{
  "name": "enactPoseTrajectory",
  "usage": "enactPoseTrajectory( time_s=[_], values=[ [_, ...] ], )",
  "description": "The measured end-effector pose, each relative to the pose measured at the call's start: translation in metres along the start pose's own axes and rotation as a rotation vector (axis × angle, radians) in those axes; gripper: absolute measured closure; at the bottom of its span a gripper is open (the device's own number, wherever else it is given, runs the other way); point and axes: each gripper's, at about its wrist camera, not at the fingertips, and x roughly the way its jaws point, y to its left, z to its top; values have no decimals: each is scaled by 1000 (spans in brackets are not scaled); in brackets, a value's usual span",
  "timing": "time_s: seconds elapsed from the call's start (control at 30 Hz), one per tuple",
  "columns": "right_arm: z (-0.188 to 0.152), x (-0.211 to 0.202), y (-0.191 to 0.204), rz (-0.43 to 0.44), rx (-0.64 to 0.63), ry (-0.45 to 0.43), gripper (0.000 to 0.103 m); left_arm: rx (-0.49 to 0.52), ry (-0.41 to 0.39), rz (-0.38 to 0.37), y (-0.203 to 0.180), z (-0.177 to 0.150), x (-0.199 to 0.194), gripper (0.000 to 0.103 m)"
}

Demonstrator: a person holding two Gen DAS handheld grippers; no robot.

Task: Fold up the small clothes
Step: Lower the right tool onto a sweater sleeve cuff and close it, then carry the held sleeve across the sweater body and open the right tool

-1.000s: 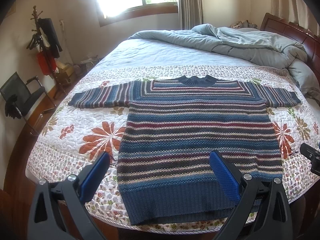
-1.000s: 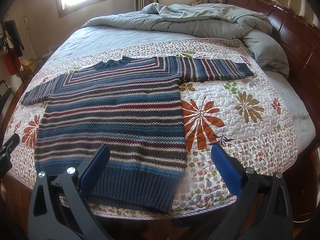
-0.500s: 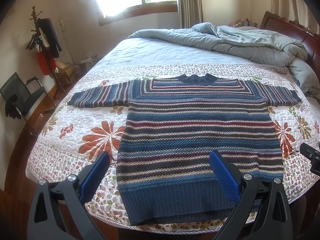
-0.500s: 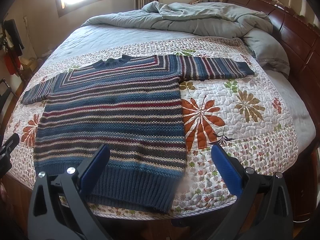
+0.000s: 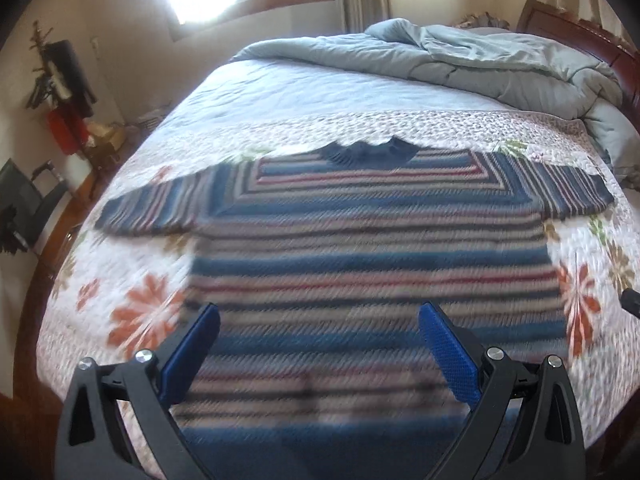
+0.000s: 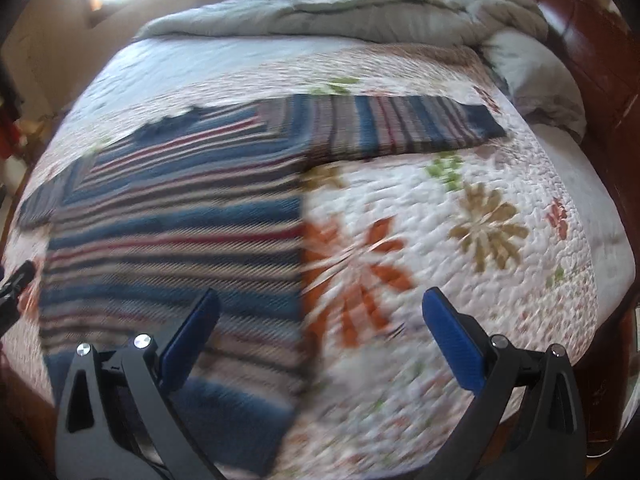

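- Change: both wrist views now show the striped sweater larger and motion-blurred compared with half a second ago; both grippers have moved forward over the bed toward it.
- Meaning for the task: this reads as the start of the approach. No fold is made yet; the sweater lies flat and face-up on the floral quilt, both sleeves spread outward, collar toward the grey duvet.
- Left gripper: fingers wide apart, empty, hovering above the lower body of the sweater, near the ribbed hem.
- Right gripper: fingers wide apart, empty, positioned over the sweater's right side edge, one finger above knit, the other above bare quilt.
- Right sleeve: extended flat across the quilt, well ahead of the right gripper; it is the likely first target.
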Motion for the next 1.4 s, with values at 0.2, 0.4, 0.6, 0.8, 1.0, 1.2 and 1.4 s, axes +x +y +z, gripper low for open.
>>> enactPoseTrajectory(
  time_s=[0.2, 0.4, 0.6, 0.8, 1.0, 1.2, 1.4],
  values=[
    [92, 82, -104, -186, 77, 83, 2, 25, 23, -62, -95, 78, 63, 4],
    [158, 162, -188, -143, 210, 173, 2, 53, 116, -137, -198, 123, 136, 4],
    [188, 223, -242, -67, 342, 246, 3, 50, 127, -162, -234, 135, 164, 4],
    [197, 249, -258, -21, 381, 239, 2, 74, 101, -128, -225, 134, 173, 4],
    [213, 237, -248, 12, 368, 174, 85, 48, 118, -101, -201, 133, 183, 4],
    [224, 177, -181, 17, 204, 29, 91, 20, 109, -66, -159, 132, 178, 4],
    [227, 119, -43, 151, -93, -98, 91, -59, 97, -13, -85, 127, 165, 4]
  ],
)
